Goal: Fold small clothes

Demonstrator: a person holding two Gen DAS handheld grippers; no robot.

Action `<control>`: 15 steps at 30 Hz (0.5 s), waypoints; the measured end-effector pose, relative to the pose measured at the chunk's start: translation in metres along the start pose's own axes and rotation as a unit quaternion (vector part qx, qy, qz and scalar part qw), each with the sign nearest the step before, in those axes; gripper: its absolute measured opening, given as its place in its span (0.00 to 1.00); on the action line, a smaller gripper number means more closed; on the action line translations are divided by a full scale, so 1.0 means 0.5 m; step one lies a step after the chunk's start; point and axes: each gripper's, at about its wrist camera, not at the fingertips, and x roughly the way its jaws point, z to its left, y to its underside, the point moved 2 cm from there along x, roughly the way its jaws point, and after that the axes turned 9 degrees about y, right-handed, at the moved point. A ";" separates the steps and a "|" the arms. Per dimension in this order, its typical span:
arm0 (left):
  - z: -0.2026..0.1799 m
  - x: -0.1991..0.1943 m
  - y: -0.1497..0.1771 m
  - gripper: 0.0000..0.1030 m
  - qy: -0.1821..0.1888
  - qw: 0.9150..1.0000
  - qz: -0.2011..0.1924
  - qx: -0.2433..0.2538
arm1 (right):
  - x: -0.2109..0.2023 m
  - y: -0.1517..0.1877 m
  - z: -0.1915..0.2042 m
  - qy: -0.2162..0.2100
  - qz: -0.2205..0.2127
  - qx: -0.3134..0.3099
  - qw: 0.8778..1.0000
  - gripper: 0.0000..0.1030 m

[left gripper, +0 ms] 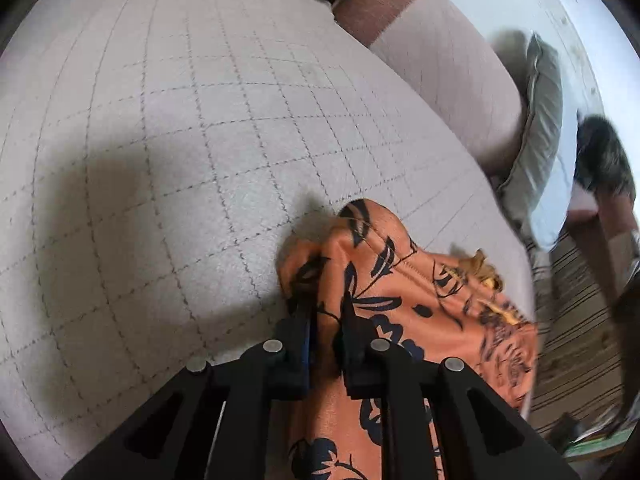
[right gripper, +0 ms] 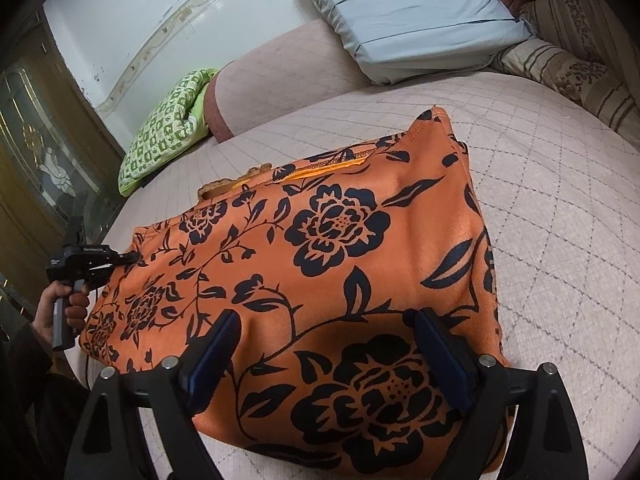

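Note:
An orange garment with a black flower print [right gripper: 344, 248] lies spread on the quilted beige sofa seat [right gripper: 560, 208]. In the left wrist view my left gripper [left gripper: 326, 304] is shut on a bunched edge of the garment [left gripper: 400, 280], with the cloth pinched between its jaws. The same gripper [right gripper: 130, 257] shows in the right wrist view at the garment's far left edge, held by a hand. My right gripper [right gripper: 324, 320] is open, its jaws spread wide over the garment's near edge, with nothing held between them.
A green checked cushion [right gripper: 164, 132] lies at the sofa's far left end. A pale blue pillow [right gripper: 404, 20] and striped cushions [right gripper: 572, 68] sit at the back. A grey cushion [left gripper: 540, 128] leans beside the sofa. Striped floor [left gripper: 576, 344] lies past the seat's edge.

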 end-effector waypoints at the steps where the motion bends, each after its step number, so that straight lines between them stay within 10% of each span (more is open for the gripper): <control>1: -0.007 -0.012 0.004 0.18 -0.013 1.000 -0.004 0.007 | 0.000 0.000 0.000 0.000 0.000 0.001 1.000 0.89; 5: -0.114 -0.070 0.025 0.20 -0.107 0.984 -0.049 0.135 | -0.005 0.002 -0.005 -0.008 -0.001 0.012 1.000 0.89; 8: -0.191 -0.088 0.028 0.23 -0.078 0.977 -0.070 0.187 | -0.006 0.004 -0.006 -0.008 -0.001 0.015 1.000 0.89; 11: -0.200 -0.048 0.020 0.23 -0.081 0.979 -0.057 0.177 | -0.005 0.004 -0.005 -0.006 -0.001 0.012 1.000 0.89; 13: -0.132 0.015 0.012 0.22 -0.180 0.973 -0.031 0.144 | -0.005 0.004 -0.006 -0.006 -0.002 0.011 1.000 0.89; 15: -0.092 0.015 0.009 0.14 -0.162 0.980 -0.049 0.107 | -0.007 0.006 -0.005 -0.004 -0.002 0.007 1.000 0.89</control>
